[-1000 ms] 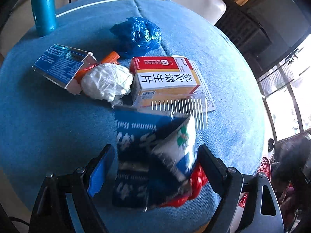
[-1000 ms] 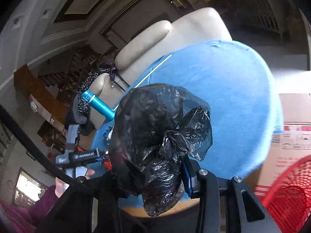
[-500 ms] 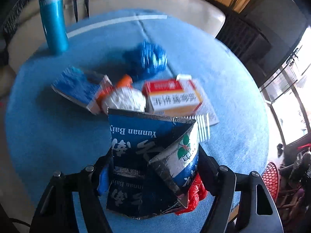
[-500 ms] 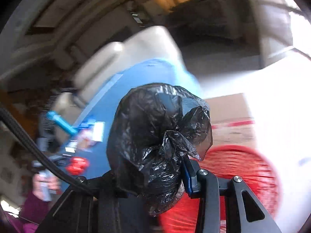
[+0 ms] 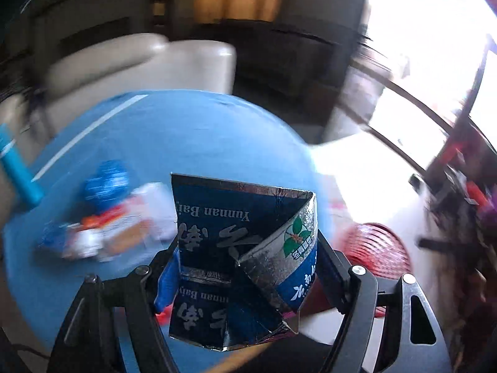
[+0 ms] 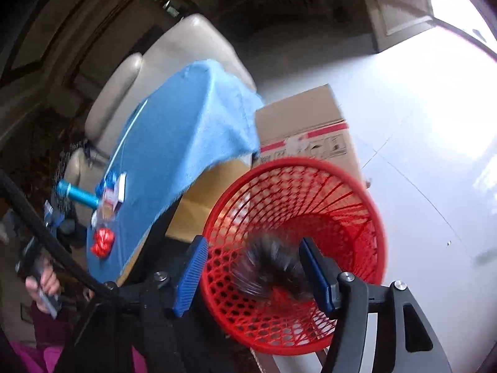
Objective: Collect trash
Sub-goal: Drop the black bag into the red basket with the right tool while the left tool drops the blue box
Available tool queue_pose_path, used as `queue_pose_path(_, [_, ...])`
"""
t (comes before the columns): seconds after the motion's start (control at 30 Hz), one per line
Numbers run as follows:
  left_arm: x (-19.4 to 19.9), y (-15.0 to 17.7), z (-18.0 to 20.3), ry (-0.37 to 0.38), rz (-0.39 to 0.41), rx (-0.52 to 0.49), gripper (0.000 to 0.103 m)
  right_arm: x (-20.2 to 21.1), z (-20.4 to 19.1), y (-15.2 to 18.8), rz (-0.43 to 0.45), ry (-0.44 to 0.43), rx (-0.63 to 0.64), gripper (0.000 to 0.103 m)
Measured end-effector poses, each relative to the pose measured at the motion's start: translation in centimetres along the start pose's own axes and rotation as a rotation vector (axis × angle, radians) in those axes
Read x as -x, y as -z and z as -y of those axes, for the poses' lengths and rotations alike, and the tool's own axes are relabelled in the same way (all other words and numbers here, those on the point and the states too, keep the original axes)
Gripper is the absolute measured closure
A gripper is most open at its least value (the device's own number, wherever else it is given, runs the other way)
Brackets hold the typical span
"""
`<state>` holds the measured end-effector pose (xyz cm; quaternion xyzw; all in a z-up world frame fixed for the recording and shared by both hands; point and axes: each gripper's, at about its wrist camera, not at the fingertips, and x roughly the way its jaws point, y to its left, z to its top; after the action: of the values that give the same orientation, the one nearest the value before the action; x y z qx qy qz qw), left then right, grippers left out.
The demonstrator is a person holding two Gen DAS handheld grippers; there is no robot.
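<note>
The right gripper [image 6: 253,273] has its jaws opening, the blue pads [image 6: 191,275] standing apart with a blurred black bag [image 6: 270,272] between them but clear of both (it sits over the mouth of the red mesh basket [image 6: 366,205]). The basket stands on the pale floor just beside a cardboard box [image 6: 304,124], next to the blue-clothed round table [image 6: 174,130]. On that cloth lie a red crumpled wrapper [image 6: 102,242], a small heap of boxes and wrappers [image 6: 110,192] and a teal bottle [image 6: 77,197]; a beige armchair [image 6: 198,34] stands behind. This gripper points steeply down into the basket. The left gripper [image 5: 245,267] is clamped on a crumpled dark blue foil carton [image 5: 223,236], which fills the space between the fingers and blocks the near view. Past it, blurred, are the table [image 5: 202,136], the leftover litter [image 5: 115,233] at the left, the bottle [image 5: 18,171] at the far left edge, and the red basket [image 5: 379,248] low at the right on the floor. The left gripper tilts downward above the table's near edge.
</note>
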<state>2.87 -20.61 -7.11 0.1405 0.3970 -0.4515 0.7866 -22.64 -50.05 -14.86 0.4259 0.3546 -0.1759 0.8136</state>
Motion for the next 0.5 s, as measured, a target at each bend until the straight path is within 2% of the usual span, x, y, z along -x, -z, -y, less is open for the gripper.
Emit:
queue_pose_path(0.07, [-1.6, -0.4, 3.6, 0.076, -0.045, -0.046, 0.026, 1.5, 2.5, 0.1, 0.079, 0.012, -0.054, 0.033])
queue_pose_path(0.2, [-5.3, -0.6, 10.0, 0.163, -0.139, -0.138, 0.026, 2.8, 7.3, 0.6, 0.159, 0.088, -0.183, 0.032])
queue_pose_path(0.3, [-9.3, -0.5, 14.4, 0.194, -0.216, -0.226, 0.026, 2.8, 11.6, 1.8, 0.185, 0.099, -0.339, 0.032])
queue_pose_path(0.37, [-11.7, 0.1, 17.4, 0.224, -0.281, -0.265, 0.026, 2.5, 13.8, 2.5, 0.202, 0.142, -0.412, 0.032])
queue_pose_path(0.43, [-13.2, 1.1, 19.8, 0.230, -0.345, -0.299, 0.025, 1.9, 15.3, 3.0, 0.207, 0.172, -0.454, 0.032])
queue_pose_path(0.5, [-15.5, 2.2, 21.0, 0.204, -0.439, -0.327, 0.025, 0.8, 15.8, 3.4, 0.180, 0.217, -0.470, 0.032])
